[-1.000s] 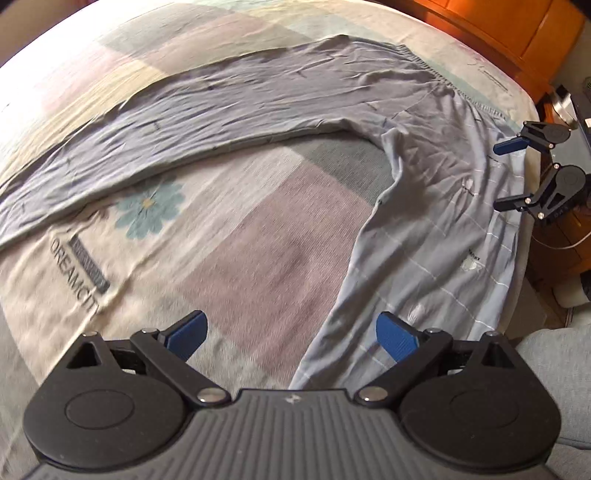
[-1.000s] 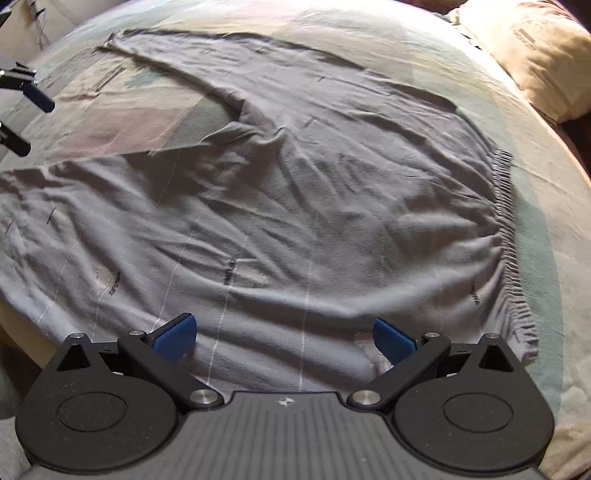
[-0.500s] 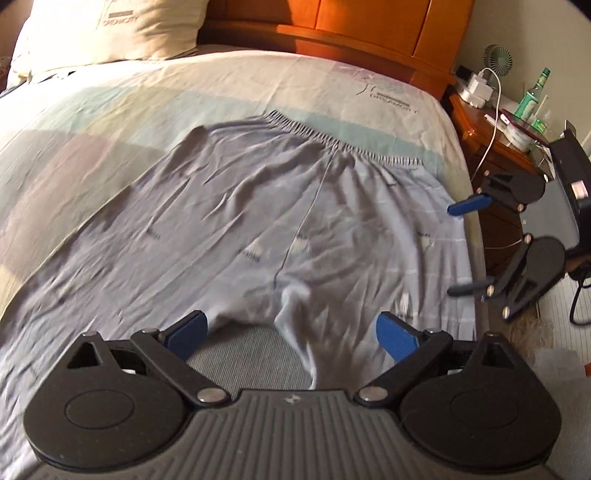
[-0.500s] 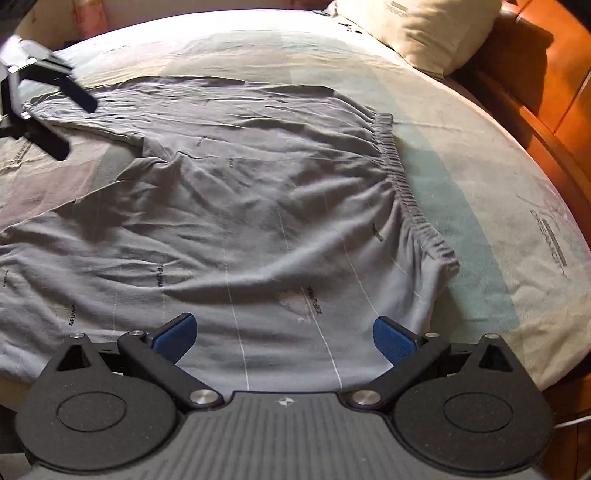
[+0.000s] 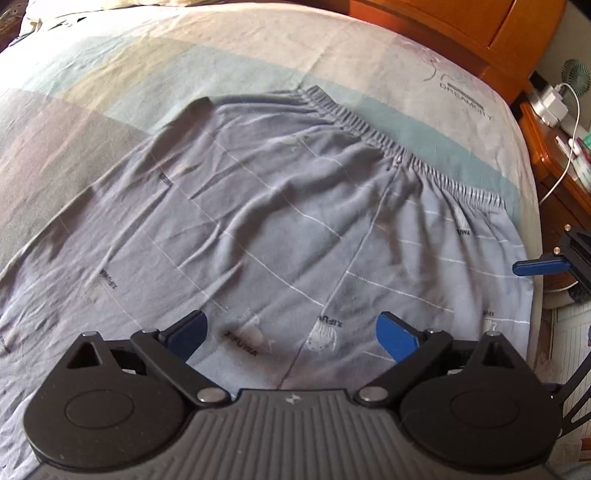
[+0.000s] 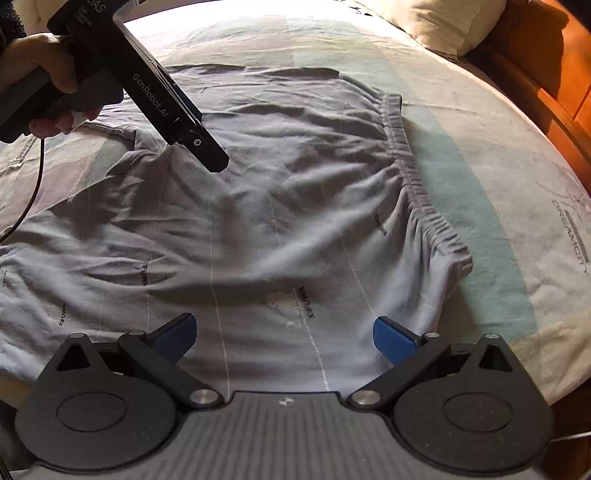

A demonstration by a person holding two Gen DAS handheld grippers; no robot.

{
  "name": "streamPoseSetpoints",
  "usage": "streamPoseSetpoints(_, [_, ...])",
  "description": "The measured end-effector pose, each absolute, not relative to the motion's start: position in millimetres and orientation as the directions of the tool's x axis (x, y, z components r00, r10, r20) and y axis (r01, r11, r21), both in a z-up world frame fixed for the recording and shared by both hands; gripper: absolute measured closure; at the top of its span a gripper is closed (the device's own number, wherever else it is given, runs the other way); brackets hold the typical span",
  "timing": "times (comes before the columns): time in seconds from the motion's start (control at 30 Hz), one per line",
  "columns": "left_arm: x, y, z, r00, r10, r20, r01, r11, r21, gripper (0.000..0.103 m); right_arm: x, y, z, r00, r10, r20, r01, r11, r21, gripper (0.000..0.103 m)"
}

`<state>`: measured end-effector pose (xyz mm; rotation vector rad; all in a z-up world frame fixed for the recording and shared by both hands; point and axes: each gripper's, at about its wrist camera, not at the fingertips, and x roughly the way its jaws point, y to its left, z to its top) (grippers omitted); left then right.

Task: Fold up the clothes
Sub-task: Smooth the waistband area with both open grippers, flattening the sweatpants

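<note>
We log: trousers (image 5: 280,229) flat on bed (image 5: 332,55), waistband (image 5: 399,151) at 1 o'clock; left gripper (image 5: 291,332) and right gripper (image 6: 284,332) both wide, empty.

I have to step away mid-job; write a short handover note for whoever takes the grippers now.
Left gripper: open, empty, above the seat of the grey pants.
Right gripper: open, empty, above the hip near the waistband.
The pants lie spread flat on the bed sheet, wrinkled, the waistband toward the pillow.
Done: pants laid out. No fold shows.
Left: all the folding.
</note>
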<state>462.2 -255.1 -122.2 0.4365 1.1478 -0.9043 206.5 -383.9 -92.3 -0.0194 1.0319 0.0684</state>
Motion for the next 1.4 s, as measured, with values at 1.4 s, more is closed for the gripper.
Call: streamPoseSetpoints(1.4, [554,-270,-112,0.209,-0.297,-0.932,0.677,0.732,-0.081,0.005,402,-559,-85,0.501,0.431,-0.750,-0.142,0.896,0.421,0.000])
